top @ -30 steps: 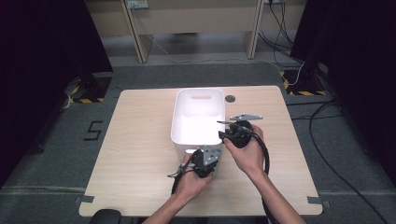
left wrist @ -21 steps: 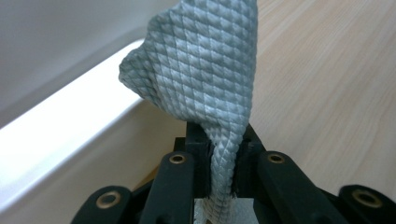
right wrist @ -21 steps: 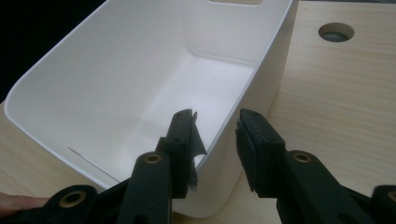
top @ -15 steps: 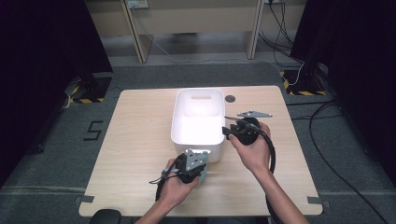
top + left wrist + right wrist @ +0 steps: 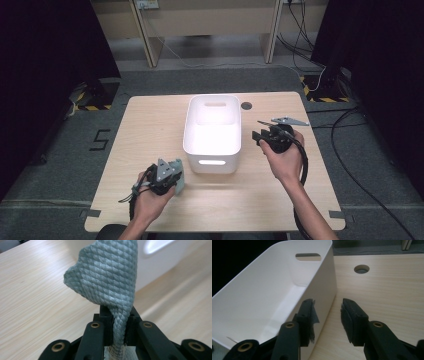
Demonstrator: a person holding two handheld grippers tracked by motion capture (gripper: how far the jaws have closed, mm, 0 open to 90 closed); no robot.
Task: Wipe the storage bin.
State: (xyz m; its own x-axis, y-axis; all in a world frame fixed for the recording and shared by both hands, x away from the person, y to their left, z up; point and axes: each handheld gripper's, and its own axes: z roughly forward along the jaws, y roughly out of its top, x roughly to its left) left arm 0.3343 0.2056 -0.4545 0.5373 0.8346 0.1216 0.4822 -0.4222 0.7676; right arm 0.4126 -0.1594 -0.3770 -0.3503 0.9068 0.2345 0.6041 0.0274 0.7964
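The high view looks down the table (image 5: 150, 125) from afar — both gripper views, close and low, share the white bin (image 5: 212, 131).

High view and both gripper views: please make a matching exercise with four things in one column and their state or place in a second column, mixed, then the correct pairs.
Things
1. grey cloth
2. white bin
3. right gripper
4. round hole

States or places
A. open, beside the bin's outer wall
B. in the table top, past the bin's far right corner
C. clamped in the left gripper
D. stands mid-table, nothing seen inside

Pairs: 1-C, 2-D, 3-A, 4-B
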